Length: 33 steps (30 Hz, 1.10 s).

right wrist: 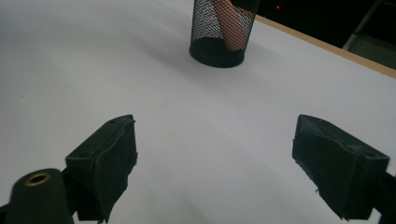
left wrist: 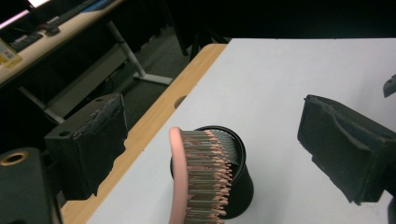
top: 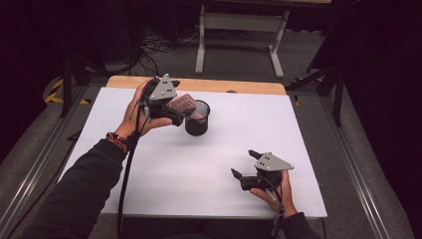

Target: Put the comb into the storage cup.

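Observation:
A pink hairbrush (top: 181, 103) stands handle-down in a black mesh cup (top: 197, 122) on the white table, left of centre. Its bristled head (left wrist: 203, 182) sticks up out of the cup (left wrist: 238, 186) and leans toward the camera. My left gripper (top: 175, 108) hovers at the brush head, open, its jaws wide apart on either side of the brush (left wrist: 215, 112) and not touching it. My right gripper (top: 243, 163) rests low near the front right, open with nothing in it (right wrist: 215, 126). The cup (right wrist: 217, 32) lies ahead of it, the pink handle (right wrist: 229, 23) visible through the mesh.
The white table surface (top: 239, 134) has a wooden strip (top: 224, 85) along its far edge. Beyond it stand a grey table frame (top: 239, 30) and cables on the floor. Metal rails (top: 356, 169) run along both sides.

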Each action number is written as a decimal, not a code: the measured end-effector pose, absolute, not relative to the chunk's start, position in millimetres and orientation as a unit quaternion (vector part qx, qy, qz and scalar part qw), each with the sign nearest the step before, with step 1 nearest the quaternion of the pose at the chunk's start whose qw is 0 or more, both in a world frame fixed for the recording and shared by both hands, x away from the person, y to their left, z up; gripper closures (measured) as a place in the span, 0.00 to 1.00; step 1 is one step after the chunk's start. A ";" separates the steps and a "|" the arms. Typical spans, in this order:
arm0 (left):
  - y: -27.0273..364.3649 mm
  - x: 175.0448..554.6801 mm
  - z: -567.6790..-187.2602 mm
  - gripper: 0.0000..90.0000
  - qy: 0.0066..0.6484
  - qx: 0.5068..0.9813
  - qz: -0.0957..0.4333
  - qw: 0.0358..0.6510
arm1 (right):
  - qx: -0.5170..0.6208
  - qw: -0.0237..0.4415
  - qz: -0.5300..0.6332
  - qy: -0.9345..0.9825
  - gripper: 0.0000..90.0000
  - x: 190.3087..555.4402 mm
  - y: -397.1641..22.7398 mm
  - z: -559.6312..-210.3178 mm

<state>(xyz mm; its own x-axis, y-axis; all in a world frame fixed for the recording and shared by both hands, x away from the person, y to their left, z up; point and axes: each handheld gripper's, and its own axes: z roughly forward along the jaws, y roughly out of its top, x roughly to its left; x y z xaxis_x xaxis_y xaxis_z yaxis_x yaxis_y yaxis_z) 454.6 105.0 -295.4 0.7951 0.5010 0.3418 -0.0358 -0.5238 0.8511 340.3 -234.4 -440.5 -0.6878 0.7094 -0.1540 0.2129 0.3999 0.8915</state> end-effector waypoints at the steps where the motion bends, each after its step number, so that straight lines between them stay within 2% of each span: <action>1: 105.8 454.0 -295.0 0.10 0.141 0.824 0.286 0.467 | 0.288 0.274 0.462 0.793 0.16 339.9 -234.3 -440.0; 4: 108.0 451.7 -294.7 0.11 0.138 0.823 0.295 0.465 | 0.276 0.307 0.456 0.789 0.16 337.6 -235.2 -437.0; 10: 114.3 446.8 -295.3 0.11 0.142 0.819 0.300 0.467 | 0.282 0.326 0.463 0.774 0.15 336.6 -240.0 -431.6; 33: 130.8 429.2 -309.6 0.10 0.127 0.814 0.299 0.481 | 0.297 0.349 0.471 0.754 0.15 335.0 -251.0 -422.3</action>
<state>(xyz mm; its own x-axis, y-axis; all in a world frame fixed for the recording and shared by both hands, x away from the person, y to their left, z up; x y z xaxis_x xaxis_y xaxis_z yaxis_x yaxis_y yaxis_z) 429.2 130.8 -309.6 0.7885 0.4947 0.3655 -0.0808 -0.5058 0.8589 335.0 -251.0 -422.3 -0.5800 0.7766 -0.2460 0.1193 0.3796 0.9174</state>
